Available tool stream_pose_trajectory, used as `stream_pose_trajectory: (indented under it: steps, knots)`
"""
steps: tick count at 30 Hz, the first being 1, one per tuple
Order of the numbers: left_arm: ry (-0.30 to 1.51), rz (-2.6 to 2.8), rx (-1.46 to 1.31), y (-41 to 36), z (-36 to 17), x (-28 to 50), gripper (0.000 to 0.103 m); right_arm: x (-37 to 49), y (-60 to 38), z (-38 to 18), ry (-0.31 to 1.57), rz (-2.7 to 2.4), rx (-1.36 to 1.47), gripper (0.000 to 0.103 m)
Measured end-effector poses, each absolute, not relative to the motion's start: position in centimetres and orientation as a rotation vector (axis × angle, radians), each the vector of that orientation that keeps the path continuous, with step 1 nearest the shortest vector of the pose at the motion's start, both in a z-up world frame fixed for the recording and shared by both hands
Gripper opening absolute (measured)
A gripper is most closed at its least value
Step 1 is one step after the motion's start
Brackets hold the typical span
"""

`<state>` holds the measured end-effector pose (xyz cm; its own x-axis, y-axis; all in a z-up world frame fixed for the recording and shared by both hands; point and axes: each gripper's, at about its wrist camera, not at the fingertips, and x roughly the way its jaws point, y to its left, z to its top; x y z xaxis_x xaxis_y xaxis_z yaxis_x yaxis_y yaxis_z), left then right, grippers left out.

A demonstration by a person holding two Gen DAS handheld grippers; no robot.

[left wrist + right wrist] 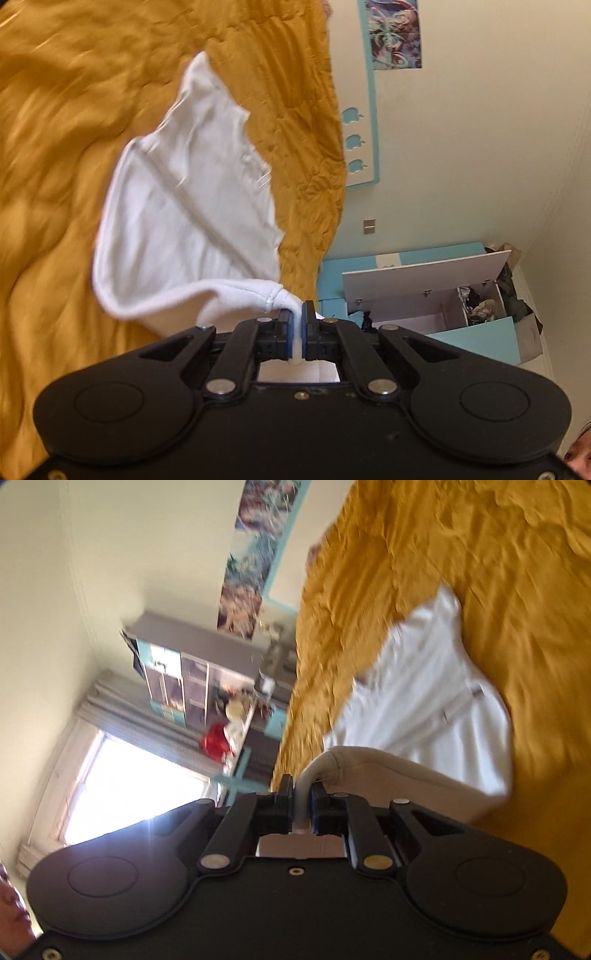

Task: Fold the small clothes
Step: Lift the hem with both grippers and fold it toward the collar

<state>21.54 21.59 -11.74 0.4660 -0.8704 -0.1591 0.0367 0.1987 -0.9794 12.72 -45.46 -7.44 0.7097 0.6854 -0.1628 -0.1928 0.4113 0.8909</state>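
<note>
A small white garment hangs stretched over a mustard-yellow bedspread. My left gripper is shut on a bunched hem corner of it, the cloth pinched between the blue pads. In the right wrist view the same white garment trails down toward the bedspread, and my right gripper is shut on another edge of it, a folded strip of cloth running between the jaws. Both views are tilted sideways and blurred.
Beside the bed stands a turquoise and white cabinet with an open flap and clutter inside. A poster hangs on the cream wall. The right wrist view shows shelves with a red object and a bright window.
</note>
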Motion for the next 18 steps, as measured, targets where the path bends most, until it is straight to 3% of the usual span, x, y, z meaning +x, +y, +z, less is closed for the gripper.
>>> stream_pose_trajectory:
  steps: [7, 14, 15, 18]
  knots:
    - [0.802, -0.730, -1.167, 20.4, -10.4, 33.9, 0.000, 23.2, -47.4, -6.6, 0.440, 0.483, 1.054, 0.010]
    - [0.808, -0.614, -1.094, 18.9, -14.0, 46.7, 0.000, 35.9, -48.1, -9.3, 0.450, 0.313, 1.037, 0.010]
    - [0.823, -0.593, -1.071, 18.5, -15.1, 48.3, 0.001, 37.3, -48.0, -10.1, 0.461, 0.260, 1.037, 0.013]
    - [0.855, -0.449, -1.040, 18.3, -17.7, 50.6, 0.010, 40.1, -47.2, -12.1, 0.535, 0.041, 0.979, 0.054]
